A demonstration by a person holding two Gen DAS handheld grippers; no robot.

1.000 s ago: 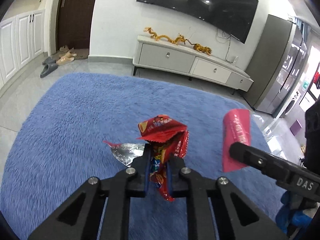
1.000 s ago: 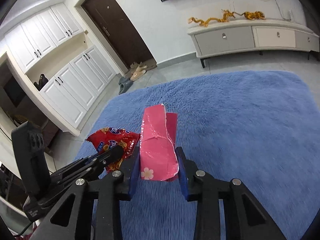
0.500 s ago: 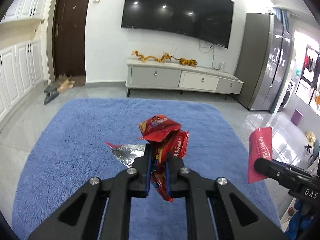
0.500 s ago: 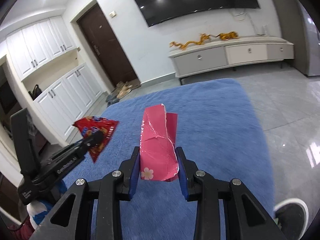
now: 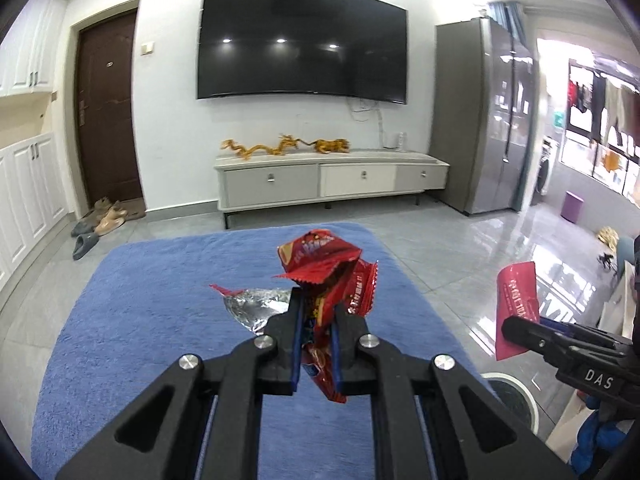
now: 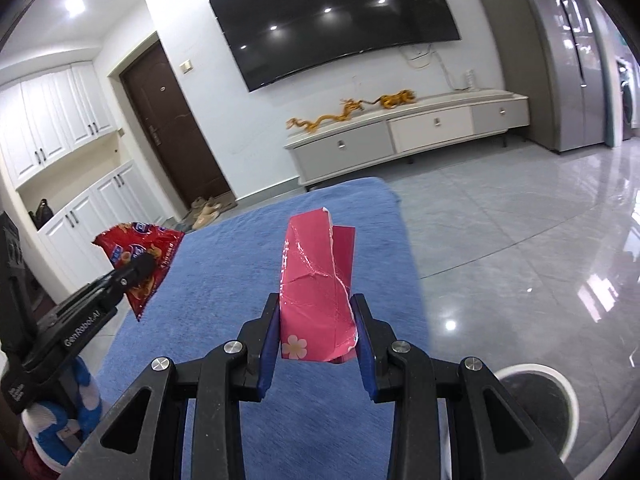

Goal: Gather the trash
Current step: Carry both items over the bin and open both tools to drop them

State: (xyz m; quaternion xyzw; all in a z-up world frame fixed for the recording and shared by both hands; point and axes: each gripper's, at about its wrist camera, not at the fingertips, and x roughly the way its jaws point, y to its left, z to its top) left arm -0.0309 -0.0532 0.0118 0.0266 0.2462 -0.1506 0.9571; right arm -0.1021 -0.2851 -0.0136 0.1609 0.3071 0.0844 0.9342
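The left gripper (image 5: 316, 322) is raised and level, pointing toward twelve o'clock, its fingers (image 5: 286, 334) pressed close on a crumpled red snack wrapper (image 5: 326, 276). The right gripper (image 6: 316, 326) sits at its three o'clock, also raised, tilted slightly toward eleven o'clock, fingers (image 6: 268, 334) clamped against both sides of a torn pink carton (image 6: 314, 292).

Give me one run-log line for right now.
left gripper: shut on red snack wrapper | right gripper: shut on pink carton | white bin: lower right
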